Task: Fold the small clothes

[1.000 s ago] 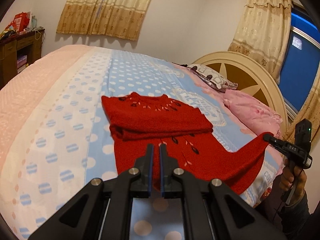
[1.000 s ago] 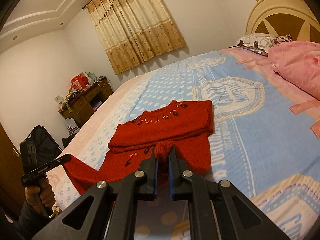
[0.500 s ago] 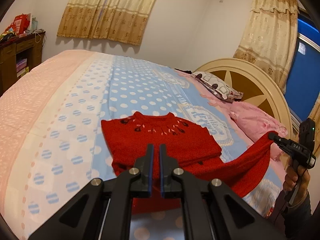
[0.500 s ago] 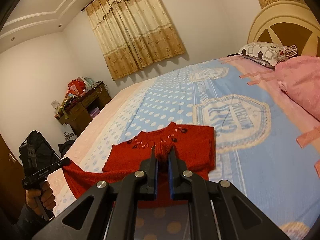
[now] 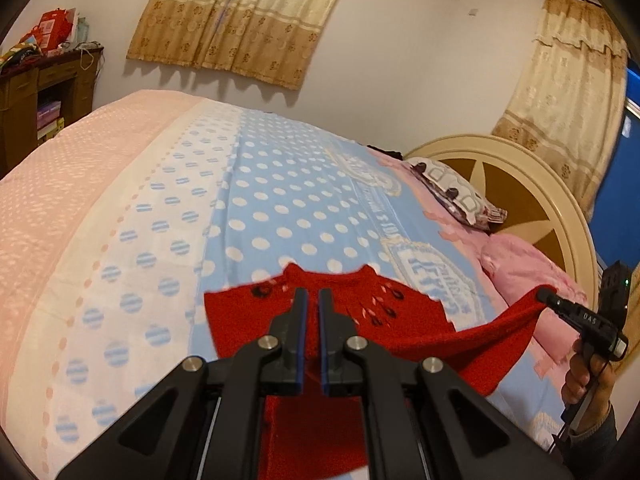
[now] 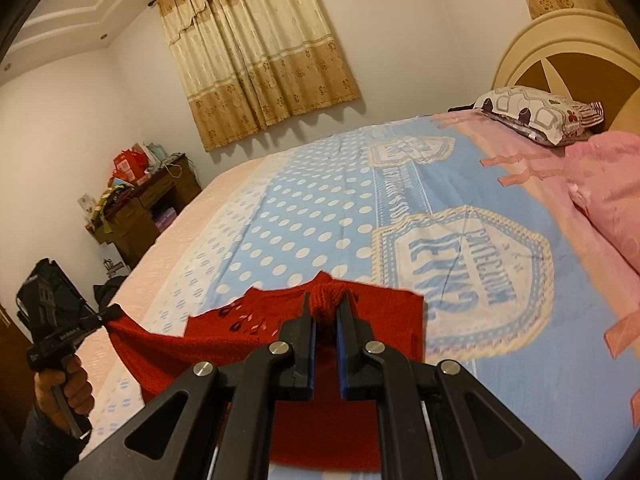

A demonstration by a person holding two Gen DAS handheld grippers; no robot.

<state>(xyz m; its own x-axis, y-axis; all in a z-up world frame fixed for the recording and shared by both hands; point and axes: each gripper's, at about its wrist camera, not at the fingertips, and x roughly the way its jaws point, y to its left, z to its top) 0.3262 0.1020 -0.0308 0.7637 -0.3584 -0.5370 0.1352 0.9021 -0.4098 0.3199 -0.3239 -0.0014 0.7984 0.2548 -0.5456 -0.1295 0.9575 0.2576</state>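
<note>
A red knitted sweater (image 5: 404, 322) with dark and pale flower marks lies on the bed, neckline toward the far side. My left gripper (image 5: 313, 295) is shut on one corner of its lower hem; the right wrist view shows that gripper (image 6: 105, 314) pinching the corner at the left edge. My right gripper (image 6: 326, 301) is shut on a bunch of the red hem, and in the left wrist view this gripper (image 5: 546, 294) holds the other corner. The hem hangs stretched between both grippers, lifted above the sweater (image 6: 240, 322), near the neckline.
The bed (image 5: 280, 208) has a blue polka-dot cover with pink and white bands. A patterned pillow (image 5: 452, 190), a pink quilt (image 5: 524, 268) and a cream headboard (image 5: 532, 168) lie to the right. A cluttered wooden desk (image 5: 44, 88) stands at the far left.
Both grippers have carried the lifted hem forward over the sweater toward its neckline. The lower body that lay flat in front is now covered by the raised fabric.
</note>
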